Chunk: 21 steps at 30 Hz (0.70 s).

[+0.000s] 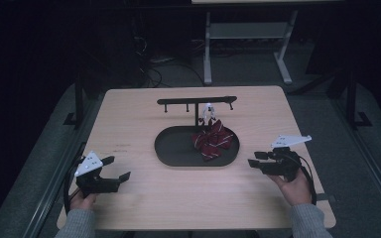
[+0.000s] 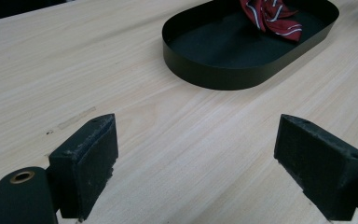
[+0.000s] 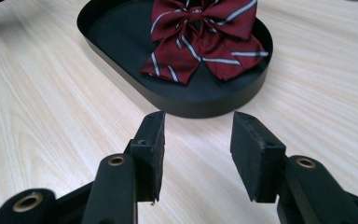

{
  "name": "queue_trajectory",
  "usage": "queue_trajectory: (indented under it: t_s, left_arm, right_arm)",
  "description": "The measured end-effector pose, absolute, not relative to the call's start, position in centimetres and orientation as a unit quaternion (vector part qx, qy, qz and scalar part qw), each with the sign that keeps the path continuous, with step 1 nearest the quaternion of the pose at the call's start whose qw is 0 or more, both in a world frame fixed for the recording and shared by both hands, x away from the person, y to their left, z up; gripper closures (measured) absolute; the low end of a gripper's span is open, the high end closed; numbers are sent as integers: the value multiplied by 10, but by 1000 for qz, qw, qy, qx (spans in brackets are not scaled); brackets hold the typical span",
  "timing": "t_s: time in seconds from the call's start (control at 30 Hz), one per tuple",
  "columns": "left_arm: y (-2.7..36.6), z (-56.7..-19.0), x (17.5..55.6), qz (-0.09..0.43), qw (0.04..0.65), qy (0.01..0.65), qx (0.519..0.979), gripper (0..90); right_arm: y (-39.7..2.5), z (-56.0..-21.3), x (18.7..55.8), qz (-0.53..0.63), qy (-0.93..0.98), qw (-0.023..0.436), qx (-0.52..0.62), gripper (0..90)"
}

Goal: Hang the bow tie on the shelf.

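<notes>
Bow tie (image 3: 204,35) looked light, soft and floppy, likely to crumple; the centre knot seemed the best place to pinch. It was dark red fabric with thin white stripes, lying in the right end of the black oval tray (image 1: 171,151) mid-bench (image 1: 129,119), below a black hanger rack (image 1: 197,101). Left gripper (image 1: 118,168) spread wide, holding nothing; right gripper (image 1: 254,158) partly spread, holding nothing, both well apart from the tray.

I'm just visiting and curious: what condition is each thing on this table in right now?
Left tool: open, holding nothing, over bare wood.
Right tool: open, holding nothing, facing the tray.
Bow tie: tied, lying in the tray's right part.
Tray: flat on the table.
Black rack: upright behind the tray.
</notes>
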<state>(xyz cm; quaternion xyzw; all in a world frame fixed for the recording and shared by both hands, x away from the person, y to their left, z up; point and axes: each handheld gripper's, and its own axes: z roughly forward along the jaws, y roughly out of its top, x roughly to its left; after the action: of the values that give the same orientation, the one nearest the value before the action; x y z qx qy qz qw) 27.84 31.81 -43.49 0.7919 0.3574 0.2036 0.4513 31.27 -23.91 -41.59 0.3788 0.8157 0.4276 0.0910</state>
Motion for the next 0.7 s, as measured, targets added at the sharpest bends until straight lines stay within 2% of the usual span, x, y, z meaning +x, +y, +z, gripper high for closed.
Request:
queue_trajectory:
  t_s: [0.7]
  left_arm:
    - [318, -435, 279, 204, 451, 354, 794, 130]
  right_arm:
    - [-259, -437, 292, 425, 807, 82, 402, 516]
